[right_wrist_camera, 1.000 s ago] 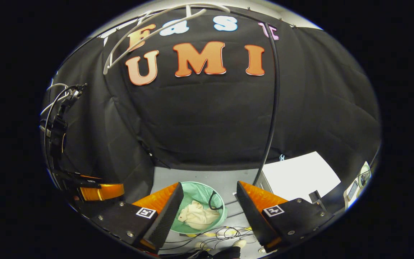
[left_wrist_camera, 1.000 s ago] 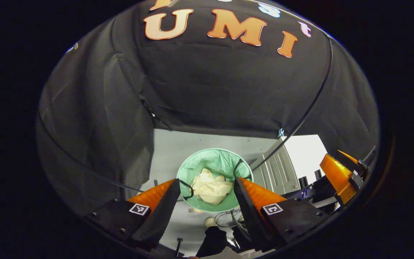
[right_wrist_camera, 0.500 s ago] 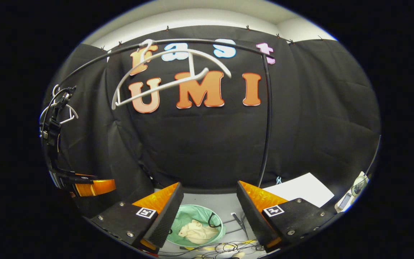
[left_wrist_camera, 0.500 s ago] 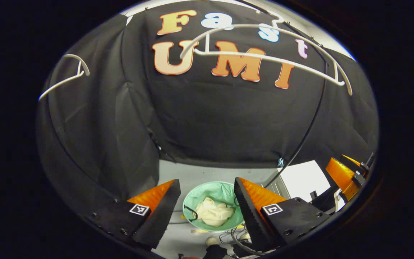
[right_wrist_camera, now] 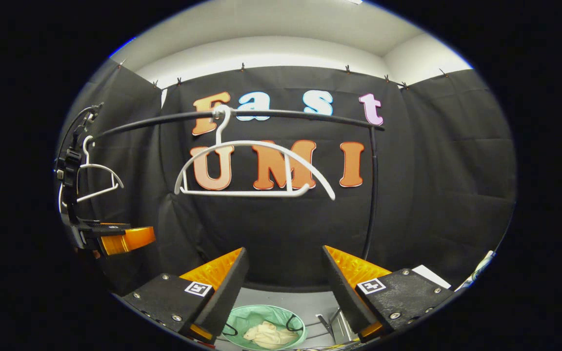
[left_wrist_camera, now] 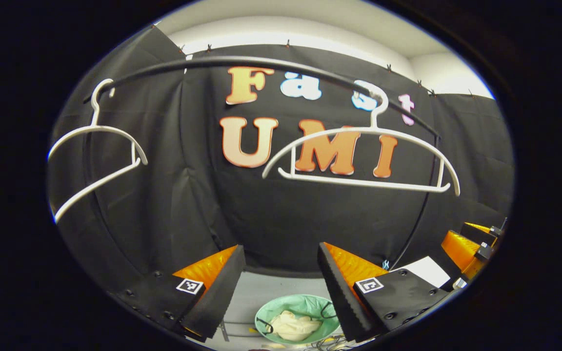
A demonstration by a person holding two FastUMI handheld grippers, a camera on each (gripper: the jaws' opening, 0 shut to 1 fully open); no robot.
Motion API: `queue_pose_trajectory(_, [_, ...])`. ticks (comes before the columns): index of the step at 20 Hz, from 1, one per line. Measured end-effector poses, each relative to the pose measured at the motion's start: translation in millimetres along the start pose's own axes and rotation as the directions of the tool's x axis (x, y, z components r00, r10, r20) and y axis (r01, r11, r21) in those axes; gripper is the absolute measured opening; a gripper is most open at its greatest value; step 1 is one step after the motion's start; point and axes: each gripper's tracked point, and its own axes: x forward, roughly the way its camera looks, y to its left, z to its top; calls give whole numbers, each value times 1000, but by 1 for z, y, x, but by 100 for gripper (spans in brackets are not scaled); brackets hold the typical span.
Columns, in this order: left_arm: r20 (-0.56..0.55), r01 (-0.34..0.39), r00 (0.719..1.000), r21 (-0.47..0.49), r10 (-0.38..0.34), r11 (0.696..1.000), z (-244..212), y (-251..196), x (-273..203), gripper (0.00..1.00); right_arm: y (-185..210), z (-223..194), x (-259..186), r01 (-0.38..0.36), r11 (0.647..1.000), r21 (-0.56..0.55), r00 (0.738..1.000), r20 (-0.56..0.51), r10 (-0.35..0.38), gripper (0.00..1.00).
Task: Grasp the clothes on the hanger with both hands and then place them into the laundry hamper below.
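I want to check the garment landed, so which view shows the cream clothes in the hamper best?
The left gripper view: the cream clothes sit larger in the green hamper. The right gripper view shows them smaller, near its lower edge.

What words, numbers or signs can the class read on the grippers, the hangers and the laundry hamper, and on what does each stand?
Readable words or numbers: none.
On the left gripper: a square black-and-white marker on each finger mount, a pattern, not text.
On the right gripper: the same kind of marker, one on each finger mount.
On the white hangers and the green laundry hamper: nothing written.
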Motion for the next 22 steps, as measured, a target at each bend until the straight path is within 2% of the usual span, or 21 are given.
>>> queue_pose_trajectory(1, [31, -8, 999, -6, 8, 1000, 10, 2, -4, 100, 0, 9, -1, 0, 1000, -3, 1000, 21, 0, 93])
queue_pose_trajectory(2, [54, -15, 998, -10, 16, 1000, 18, 5, -6, 97, 0, 16, -1, 2, 1000, -11, 999, 41, -2, 93])
queue_pose_trajectory(3, [69, -20, 997, -12, 21, 1000, 24, 7, -7, 100, 0, 21, -3, 6, 1000, -21, 998, 57, -5, 93])
queue_pose_trajectory(5, [80, -28, 996, -8, 29, 1000, 29, 12, -9, 94, 2, 26, -4, 8, 999, -31, 997, 71, -6, 93])
queue_pose_trajectory(11, [52, -27, 998, -8, 27, 1000, 13, 12, -5, 94, 1, 16, -3, 9, 1000, -23, 998, 54, -8, 93])
queue_pose_trajectory(12, [47, -27, 999, -6, 27, 1000, 11, 14, -3, 97, 0, 16, -3, 11, 1000, -25, 998, 55, -10, 93])
queue_pose_trajectory(15, [46, -23, 999, -6, 23, 1000, 14, 12, -2, 94, 1, 17, 0, 18, 1000, -23, 998, 55, -16, 93])
queue_pose_trajectory(17, [50, -23, 999, -2, 23, 1000, 15, 13, 1, 97, 1, 14, 2, 18, 1000, -18, 999, 52, -17, 93])
queue_pose_trajectory(22, [52, -15, 999, 3, 15, 1000, 15, 11, 1, 97, 0, 13, 3, 25, 999, -23, 999, 47, -24, 93])
